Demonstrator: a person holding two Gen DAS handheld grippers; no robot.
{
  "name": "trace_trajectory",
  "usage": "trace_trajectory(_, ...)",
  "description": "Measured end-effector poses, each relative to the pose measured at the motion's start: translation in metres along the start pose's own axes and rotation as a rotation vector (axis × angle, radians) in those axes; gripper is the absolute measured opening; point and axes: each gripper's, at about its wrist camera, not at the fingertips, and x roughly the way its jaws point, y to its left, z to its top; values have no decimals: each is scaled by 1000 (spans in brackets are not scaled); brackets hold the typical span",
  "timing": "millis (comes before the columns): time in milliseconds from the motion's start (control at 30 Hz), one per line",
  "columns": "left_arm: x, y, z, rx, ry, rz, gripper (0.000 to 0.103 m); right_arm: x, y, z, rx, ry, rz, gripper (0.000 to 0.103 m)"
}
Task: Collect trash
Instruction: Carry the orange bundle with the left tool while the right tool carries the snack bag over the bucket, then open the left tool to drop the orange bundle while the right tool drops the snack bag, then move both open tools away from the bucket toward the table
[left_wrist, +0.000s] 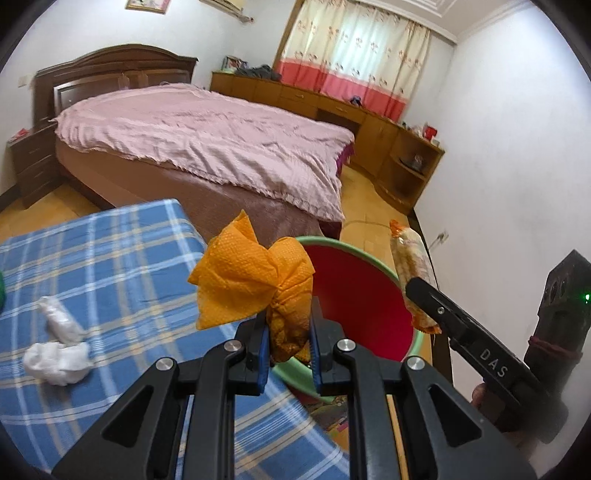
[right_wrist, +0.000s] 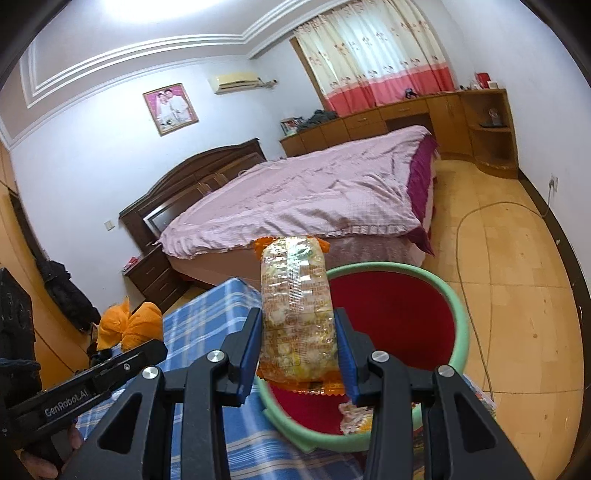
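My left gripper (left_wrist: 289, 325) is shut on a crumpled orange napkin (left_wrist: 251, 280), held over the near rim of a red bin with a green rim (left_wrist: 373, 291). My right gripper (right_wrist: 298, 339) is shut on a clear snack packet with orange ends (right_wrist: 295, 306), held over the same bin (right_wrist: 460, 325). In the left wrist view the right gripper (left_wrist: 424, 291) shows at the right with the packet (left_wrist: 410, 266). In the right wrist view the left gripper (right_wrist: 110, 354) with the napkin (right_wrist: 129, 326) sits at the lower left. Some wrappers (right_wrist: 354, 417) lie in the bin's bottom.
A blue checked cloth covers the table (left_wrist: 110, 258), with two crumpled white tissues (left_wrist: 55, 362) (left_wrist: 61, 323) on it. A bed with a pink cover (left_wrist: 207, 129) stands beyond. Wooden cabinets (left_wrist: 388, 140) line the curtain wall. A cable (right_wrist: 461, 251) runs across the tiled floor.
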Motion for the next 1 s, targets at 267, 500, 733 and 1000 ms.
trace_trajectory(267,58,-16,-8,30,97,-6,17,30,-34,-6,31,41,-48,41)
trace_trajectory(500,93,-26,-11,52,168,-25,17,56,-57,-9,50,98,-68,41)
trace_trajectory(733,98,-22,-9,58,175,55,38,65,-62,-10,55,120,-65,45)
trace_trajectory(1000,91,-12,-3,26,162,65,39,64,-60,-9,60,120,-62,56)
